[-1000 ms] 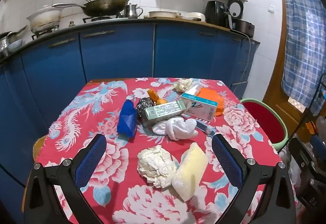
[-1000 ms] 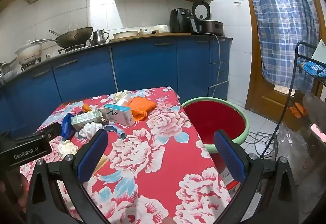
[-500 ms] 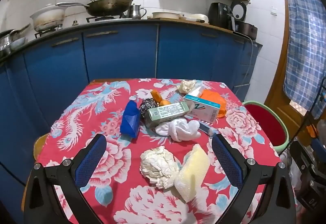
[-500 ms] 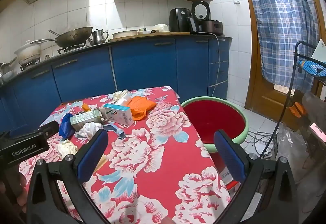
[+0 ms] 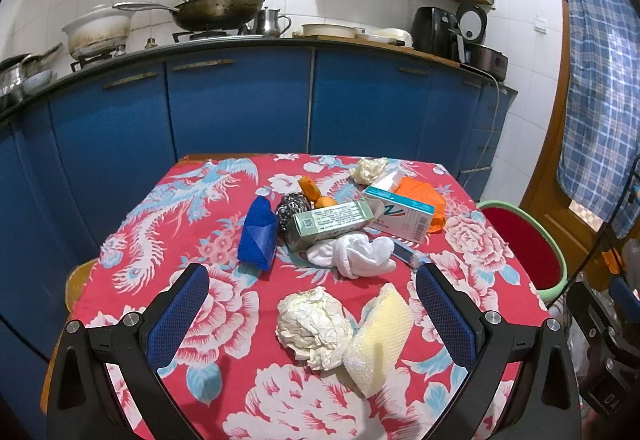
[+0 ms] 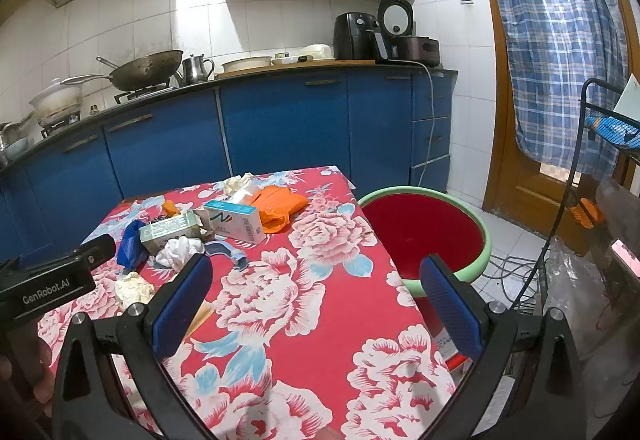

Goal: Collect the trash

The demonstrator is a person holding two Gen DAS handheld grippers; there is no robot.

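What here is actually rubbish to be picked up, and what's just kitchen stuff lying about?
For the job:
crumpled paper ball
yellow sponge
white cloth
blue wrapper
green box
white box
orange bag
red basin, probably the bin

Just lying about:
wok
kettle
white pot
air fryer

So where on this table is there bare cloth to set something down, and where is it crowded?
Bare cloth runs along the table's basin-side edge, between the white carton and the red basin, and at the corner left of the blue wrapper. The middle is crowded: green carton, white sock, crumpled tissue, sponge.
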